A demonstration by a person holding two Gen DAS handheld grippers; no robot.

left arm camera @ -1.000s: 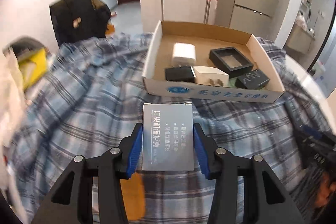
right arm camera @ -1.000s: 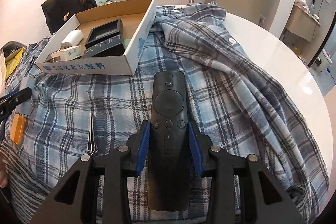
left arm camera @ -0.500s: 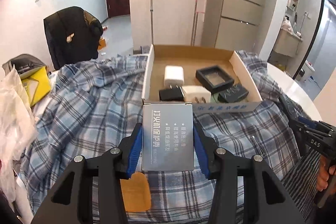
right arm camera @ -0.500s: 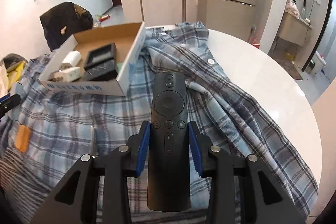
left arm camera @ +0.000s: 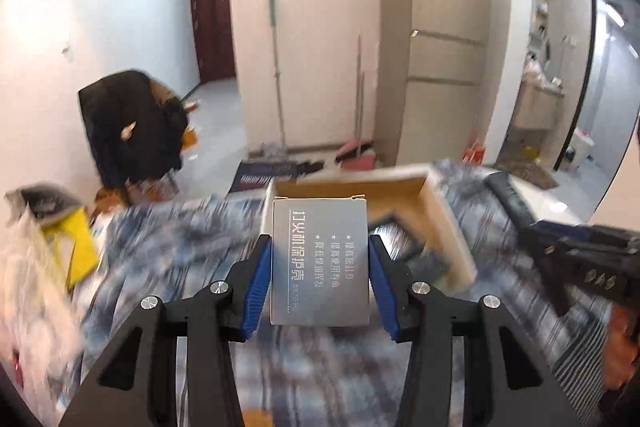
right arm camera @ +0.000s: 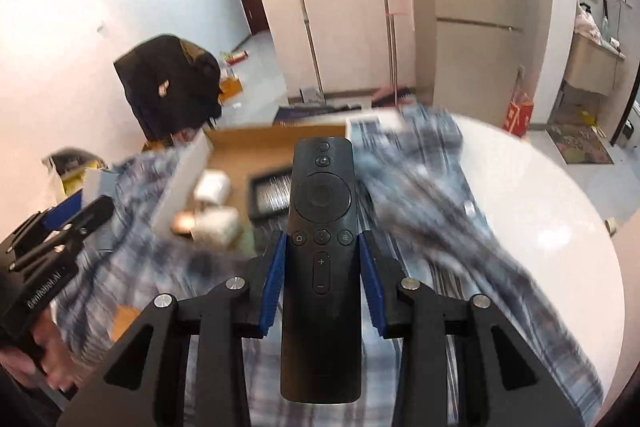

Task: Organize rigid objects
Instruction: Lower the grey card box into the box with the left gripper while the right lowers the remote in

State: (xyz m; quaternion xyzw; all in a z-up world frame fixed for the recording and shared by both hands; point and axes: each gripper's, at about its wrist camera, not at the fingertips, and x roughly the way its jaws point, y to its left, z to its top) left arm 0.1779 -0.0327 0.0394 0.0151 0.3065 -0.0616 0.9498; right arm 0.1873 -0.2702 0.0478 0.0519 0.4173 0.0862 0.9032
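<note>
the left gripper [left arm camera: 320, 283] is closed on a flat grey box [left arm camera: 319, 263] with white printed characters; its blue pads [left arm camera: 258, 287] press both long sides of the box, which stands between them and juts forward past the tips. beyond the box's far edge lies the open cardboard tray [left arm camera: 448, 223], resting on the plaid cloth [left arm camera: 168, 259], so the box sits just on the near side of the tray's front wall. the tray's contents are blurred here; only a dark square frame shows to the right of the box.

the right gripper [right arm camera: 322, 279] is clamped on a black remote [right arm camera: 322, 247], held lengthwise with its button end pointing toward the tray [right arm camera: 256, 143]. the remote's tip overlaps the tray's right part in this view. inside the tray, left of the remote, a white charger [right arm camera: 212, 187] and a black frame [right arm camera: 270, 193] are visible, both blurred. the white round table [right arm camera: 552, 211] shows to the right of the tray, beyond the cloth [right arm camera: 424, 187].
</note>
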